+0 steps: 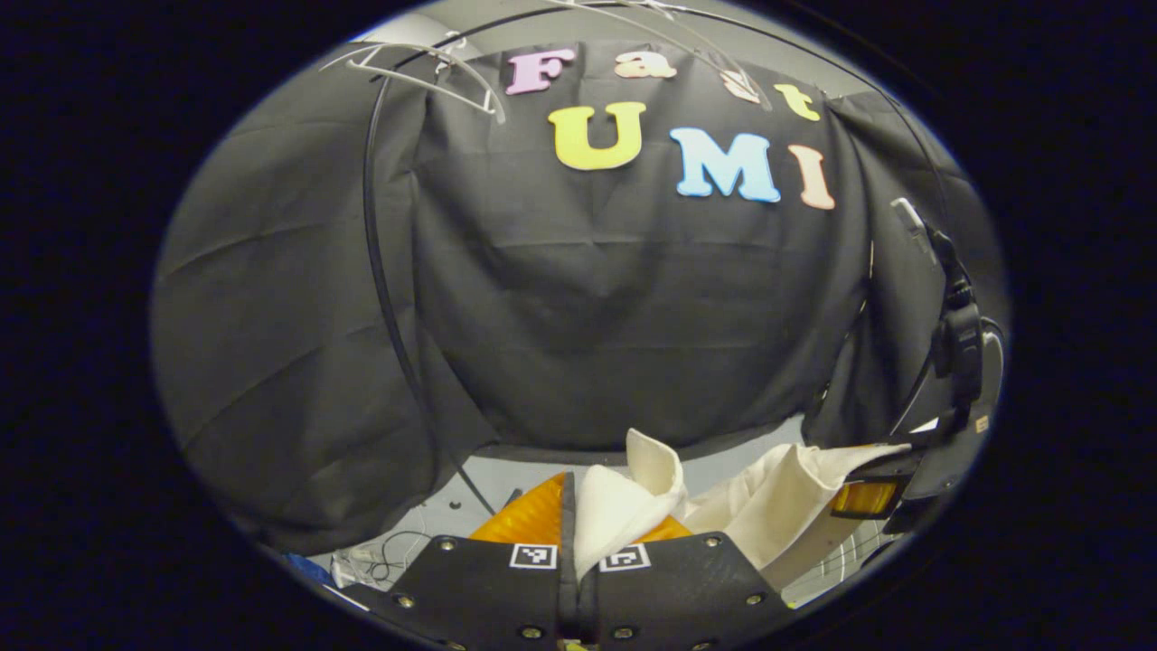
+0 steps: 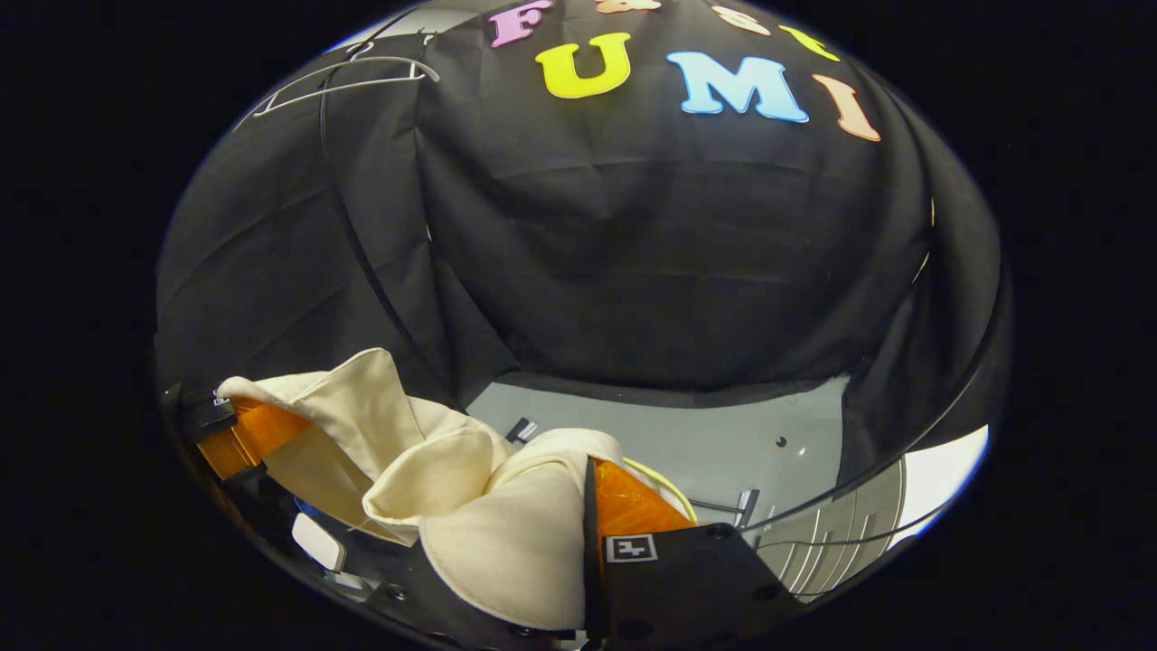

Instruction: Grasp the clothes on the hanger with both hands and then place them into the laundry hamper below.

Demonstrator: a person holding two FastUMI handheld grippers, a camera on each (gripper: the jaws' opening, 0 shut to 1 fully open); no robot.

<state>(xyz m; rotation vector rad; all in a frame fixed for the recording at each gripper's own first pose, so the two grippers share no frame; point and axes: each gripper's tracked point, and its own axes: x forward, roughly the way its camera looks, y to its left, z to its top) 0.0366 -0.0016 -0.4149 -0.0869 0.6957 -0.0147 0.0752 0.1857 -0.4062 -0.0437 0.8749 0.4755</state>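
A cream garment (image 1: pixel 633 506) is pinched between the fingers of my left gripper (image 1: pixel 569 511), which is shut on it. From there it stretches right to my right gripper (image 1: pixel 866 497), which clamps its other end. In the right gripper view the same cream garment (image 2: pixel 506 524) bunches over my right gripper (image 2: pixel 587 493), shut on a fold, and runs left to my left gripper (image 2: pixel 237 436). Bare white hangers (image 1: pixel 425 77) hang on the rail above, away from the garment. A white slatted hamper wall (image 2: pixel 841 538) shows low at the right.
The black cloth wall stands close behind. A thin black cable (image 1: pixel 384 298) runs down the wall on the left. The grey floor (image 2: pixel 723 434) lies below, with loose wires (image 1: pixel 380 556) at the lower left. A second hanger (image 1: pixel 696 50) sits on the rail.
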